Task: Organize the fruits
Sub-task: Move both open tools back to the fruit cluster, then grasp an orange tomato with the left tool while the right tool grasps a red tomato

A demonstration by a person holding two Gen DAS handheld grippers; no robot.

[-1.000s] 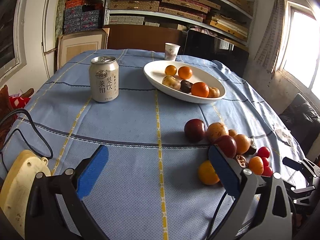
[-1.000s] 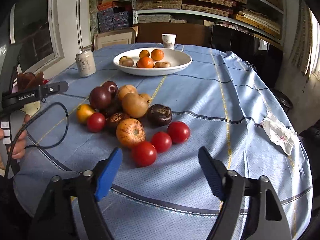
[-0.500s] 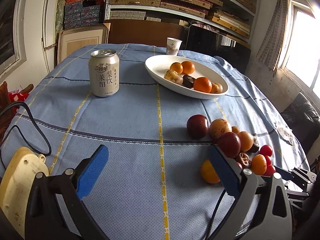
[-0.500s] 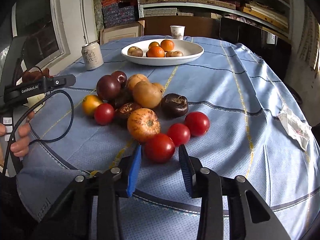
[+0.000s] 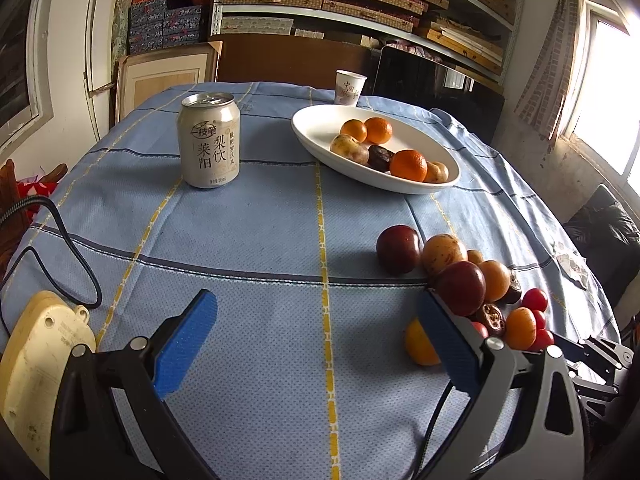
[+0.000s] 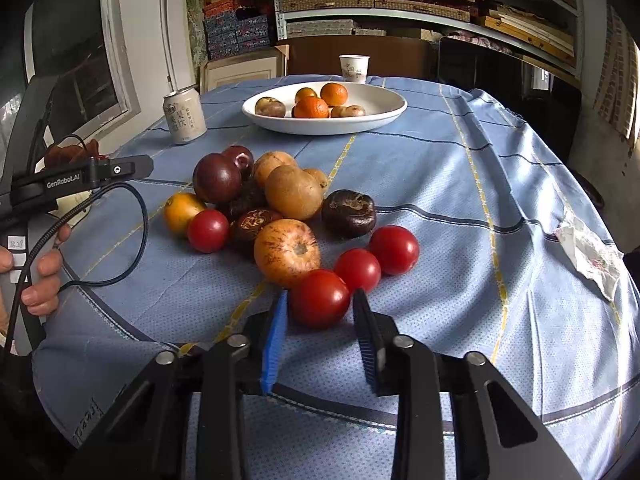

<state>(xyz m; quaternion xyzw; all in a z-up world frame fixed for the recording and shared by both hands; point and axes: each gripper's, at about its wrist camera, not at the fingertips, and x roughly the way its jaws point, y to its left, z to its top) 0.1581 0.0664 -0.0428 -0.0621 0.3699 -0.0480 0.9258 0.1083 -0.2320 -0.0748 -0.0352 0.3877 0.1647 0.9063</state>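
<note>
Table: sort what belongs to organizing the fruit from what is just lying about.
Belongs to the job:
loose fruit pile
red tomato between the right tongs
white bowl of fruit

Lying about:
drink can
paper cup
crumpled wrapper

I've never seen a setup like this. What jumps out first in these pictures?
A heap of fruit on the blue tablecloth, near its front edge. The right gripper has just been closing its blue pads on the nearest red tomato, which sits between them. Farther back stand a white bowl of oranges and, to its left, a drink can.
</note>
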